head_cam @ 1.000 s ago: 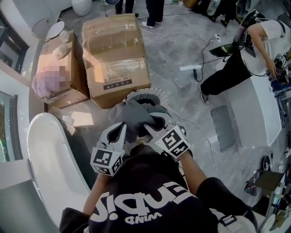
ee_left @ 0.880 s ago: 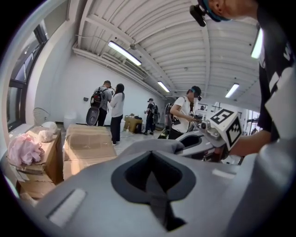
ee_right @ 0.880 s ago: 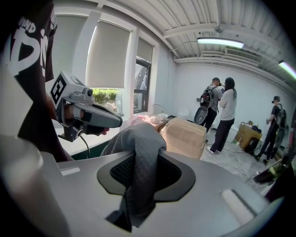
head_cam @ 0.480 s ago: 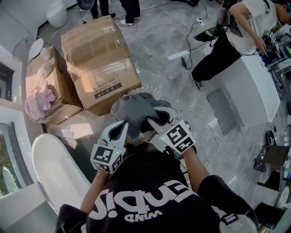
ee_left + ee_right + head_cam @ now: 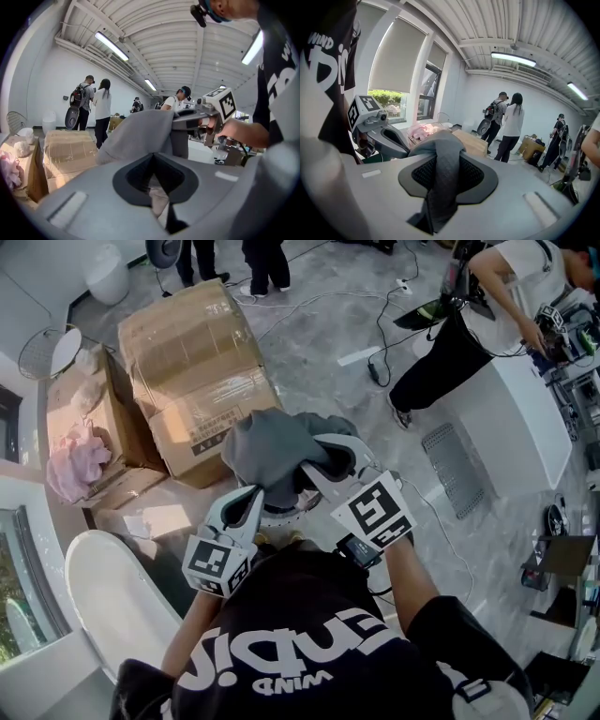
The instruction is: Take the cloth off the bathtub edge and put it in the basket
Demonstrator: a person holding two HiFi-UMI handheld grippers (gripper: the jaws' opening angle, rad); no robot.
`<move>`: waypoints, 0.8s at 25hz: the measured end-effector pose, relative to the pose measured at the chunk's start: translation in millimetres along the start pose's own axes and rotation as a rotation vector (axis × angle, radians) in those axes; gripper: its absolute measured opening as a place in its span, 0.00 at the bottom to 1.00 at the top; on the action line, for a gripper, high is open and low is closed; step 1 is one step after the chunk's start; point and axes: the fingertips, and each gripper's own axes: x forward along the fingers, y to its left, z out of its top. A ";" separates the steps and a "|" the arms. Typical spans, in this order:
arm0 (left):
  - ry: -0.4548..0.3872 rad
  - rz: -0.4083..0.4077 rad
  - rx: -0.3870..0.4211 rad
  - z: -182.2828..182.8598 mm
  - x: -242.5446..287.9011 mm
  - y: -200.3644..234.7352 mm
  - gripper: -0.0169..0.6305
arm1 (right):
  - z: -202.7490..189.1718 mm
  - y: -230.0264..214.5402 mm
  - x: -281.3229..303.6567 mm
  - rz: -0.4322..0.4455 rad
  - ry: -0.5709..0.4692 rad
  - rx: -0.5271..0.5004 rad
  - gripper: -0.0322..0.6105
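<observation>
The right tool [image 5: 443,168] is clamped on the grey cloth [image 5: 272,451]. A twisted fold runs down between its narrowly parted pads, and the rest bunches over its tip. The left tool [image 5: 153,161] has its jaws almost together and grips nothing; the cloth hangs just beyond its tip. Cloth and both tools are over the white basket [image 5: 289,514], whose rim shows beneath them, and the bathtub [image 5: 112,596] lies to the left.
</observation>
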 end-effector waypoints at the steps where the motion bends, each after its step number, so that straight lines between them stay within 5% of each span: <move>1: -0.004 0.002 0.003 2.9 1.0 2.6 0.02 | 2.3 -2.6 2.8 -0.002 -0.003 -0.004 0.22; 10: -0.005 0.018 -0.007 6.9 7.8 25.7 0.02 | -9.1 -17.3 25.4 0.001 0.011 0.025 0.22; 20: 0.064 0.034 -0.048 -23.6 19.3 46.3 0.02 | -67.9 -8.9 69.7 0.024 0.090 0.117 0.22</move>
